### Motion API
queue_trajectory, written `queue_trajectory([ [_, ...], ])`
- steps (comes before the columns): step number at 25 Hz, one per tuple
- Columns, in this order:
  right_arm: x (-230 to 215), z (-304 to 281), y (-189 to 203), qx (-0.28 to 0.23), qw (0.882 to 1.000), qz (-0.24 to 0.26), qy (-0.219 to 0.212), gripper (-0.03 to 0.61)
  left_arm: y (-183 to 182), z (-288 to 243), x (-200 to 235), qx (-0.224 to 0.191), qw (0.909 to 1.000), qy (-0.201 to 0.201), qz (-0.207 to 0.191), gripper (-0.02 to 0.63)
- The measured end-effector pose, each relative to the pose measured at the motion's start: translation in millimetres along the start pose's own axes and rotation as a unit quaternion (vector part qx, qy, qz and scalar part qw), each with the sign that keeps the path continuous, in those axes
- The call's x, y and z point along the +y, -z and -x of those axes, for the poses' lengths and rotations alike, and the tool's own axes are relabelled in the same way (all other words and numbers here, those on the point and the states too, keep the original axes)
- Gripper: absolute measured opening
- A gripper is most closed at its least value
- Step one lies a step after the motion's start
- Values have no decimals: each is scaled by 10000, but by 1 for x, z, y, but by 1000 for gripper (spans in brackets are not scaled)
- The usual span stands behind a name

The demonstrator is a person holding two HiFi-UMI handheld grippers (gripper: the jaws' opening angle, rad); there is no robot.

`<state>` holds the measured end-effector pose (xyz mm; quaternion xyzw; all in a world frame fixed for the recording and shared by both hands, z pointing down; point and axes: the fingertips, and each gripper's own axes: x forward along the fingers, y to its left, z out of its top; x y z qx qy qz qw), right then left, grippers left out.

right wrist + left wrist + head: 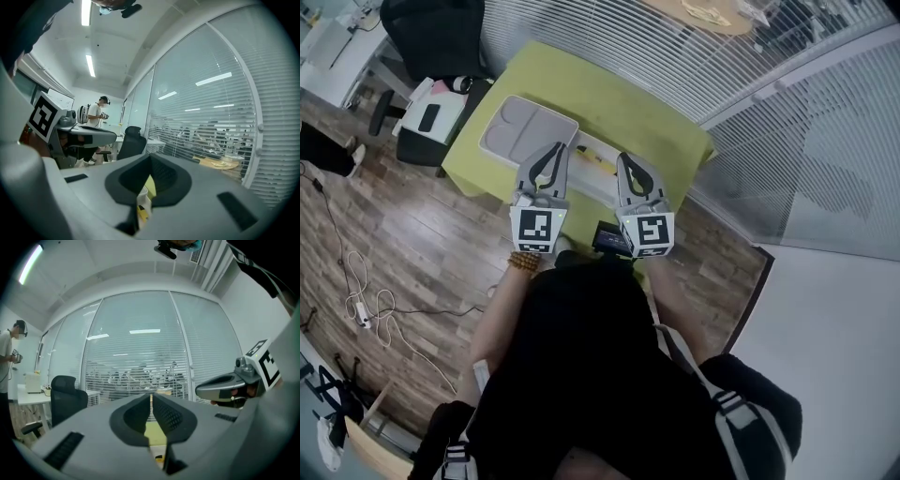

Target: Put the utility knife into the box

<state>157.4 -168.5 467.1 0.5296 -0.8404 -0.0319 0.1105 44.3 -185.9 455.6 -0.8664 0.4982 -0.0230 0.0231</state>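
The left gripper [549, 155] and the right gripper [625, 161] hang side by side over the near part of a green table [647, 117]. Both point away from the person. In the left gripper view the left gripper [151, 405] has its jaws pressed together with nothing between them. The right gripper view shows the right gripper [149, 172] the same way, closed and empty.

The box [528, 127], pale grey and open with two shallow compartments, lies flat on the left side of the table, just beyond the tip of the left gripper. The utility knife [598, 160] shows as a small yellow shape on the table between the two grippers, just right of the box and outside it; its details are too small to make out.

A black office chair [68, 395] stands left of the table on the wooden floor [412, 234], and a glass wall with blinds [675, 47] runs along the far side.
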Motion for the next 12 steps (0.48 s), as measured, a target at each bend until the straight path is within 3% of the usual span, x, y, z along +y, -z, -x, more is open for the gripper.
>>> queue_trajectory([
  [12,-5,-4,11,133,9997,-28,-188,-3,3,2,-1,46,10000,-44,-19,25],
])
